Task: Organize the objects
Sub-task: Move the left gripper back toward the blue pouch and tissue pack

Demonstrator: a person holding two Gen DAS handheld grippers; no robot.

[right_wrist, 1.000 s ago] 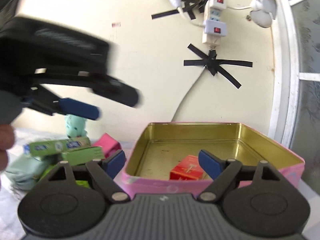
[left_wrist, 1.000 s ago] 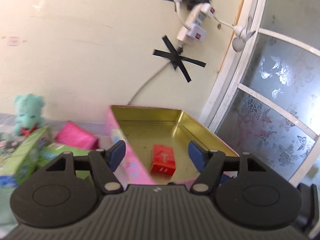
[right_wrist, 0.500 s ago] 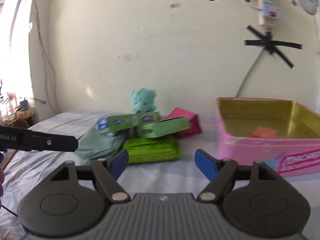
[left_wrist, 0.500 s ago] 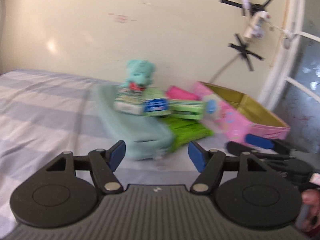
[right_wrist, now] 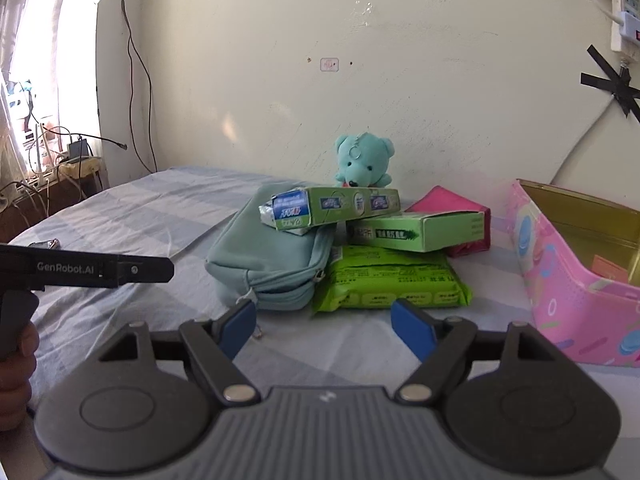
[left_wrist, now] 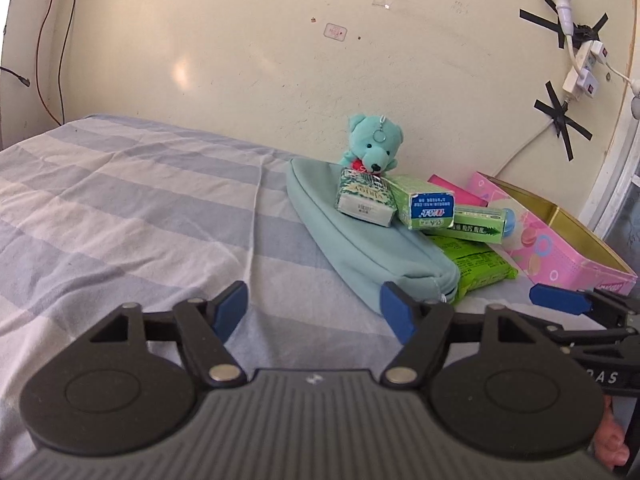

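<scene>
Teal pouch (right_wrist: 272,264) lies mid-bed under stacked boxes (right_wrist: 332,210), pink tin (right_wrist: 568,280) toward the bed's right edge. Both grippers, left (left_wrist: 314,310) and right (right_wrist: 326,326), have fingers apart, just widened, empty. Best lift the top box first.

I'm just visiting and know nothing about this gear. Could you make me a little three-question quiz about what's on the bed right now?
1. True or false: the teal teddy bear lies inside the pink tin.
2. What does the green wipes pack touch on its left in the right wrist view? A) the light blue zip pouch B) the pink tin C) the wall
3. Fill in: neither the left gripper nor the right gripper holds anything; both sets of jaws are ____.

Key
1. False: it sits behind the pile of boxes, against the wall.
2. A
3. open
</scene>
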